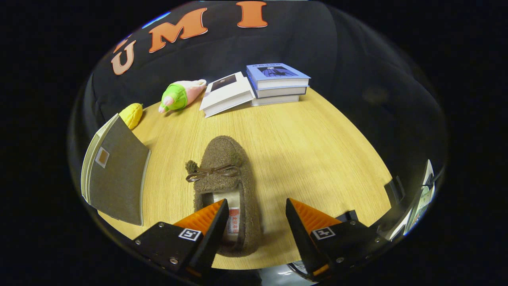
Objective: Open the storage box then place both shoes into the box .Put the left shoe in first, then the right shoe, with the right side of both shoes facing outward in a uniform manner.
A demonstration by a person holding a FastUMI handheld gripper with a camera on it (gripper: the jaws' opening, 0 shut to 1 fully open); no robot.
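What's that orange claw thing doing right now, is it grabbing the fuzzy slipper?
Gripper: open, holding nothing; one finger is over the brown slipper's opening, the other over the bare table beside it.

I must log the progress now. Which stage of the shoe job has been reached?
Nothing looks done for certain: one brown fuzzy shoe lies on the wooden table. Whether it is the left or the right shoe I cannot tell. In hand: the gripper is open over the shoe's heel end, one finger above the opening, the other beside it, not yet gripping. Left: grasping this shoe and placing it in the box.
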